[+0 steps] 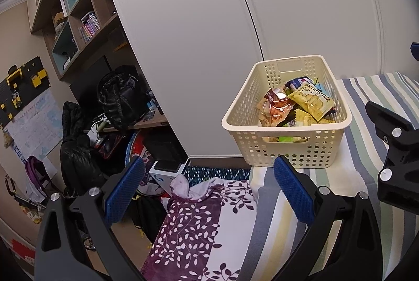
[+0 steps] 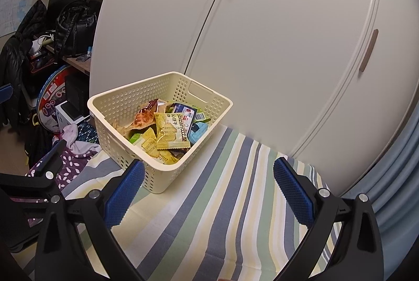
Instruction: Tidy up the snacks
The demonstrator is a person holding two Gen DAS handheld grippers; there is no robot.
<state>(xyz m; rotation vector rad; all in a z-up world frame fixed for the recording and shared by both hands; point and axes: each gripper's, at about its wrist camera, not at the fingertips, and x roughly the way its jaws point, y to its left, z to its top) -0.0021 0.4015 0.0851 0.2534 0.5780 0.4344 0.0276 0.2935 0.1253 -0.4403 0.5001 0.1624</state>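
Observation:
A cream perforated basket [image 1: 290, 150] [image 2: 123, 105] stands on the striped bedsheet [image 1: 366, 108] [image 2: 209, 192]. It holds several snack packets, with a yellow biscuit packet [image 1: 311, 100] [image 2: 171, 131] on top, an orange-brown packet [image 1: 277, 103] [image 2: 142, 117] and a blue-white packet [image 1: 297, 83] [image 2: 186, 110]. My left gripper [image 1: 209, 192] is open and empty, in front of the basket's near-left corner. My right gripper [image 2: 209, 192] is open and empty over the sheet, right of the basket. The black body of the right gripper [image 1: 392, 150] shows at the right edge of the left wrist view.
White wardrobe doors [image 1: 288, 6] [image 2: 275, 45] rise right behind the basket. A purple leaf-patterned blanket [image 1: 199, 223] [image 2: 70, 163] lies left of the sheet. Beyond the bed's left edge are a cluttered desk, a black backpack [image 1: 120, 97] [image 2: 74, 27] and shelves [image 1: 78, 19].

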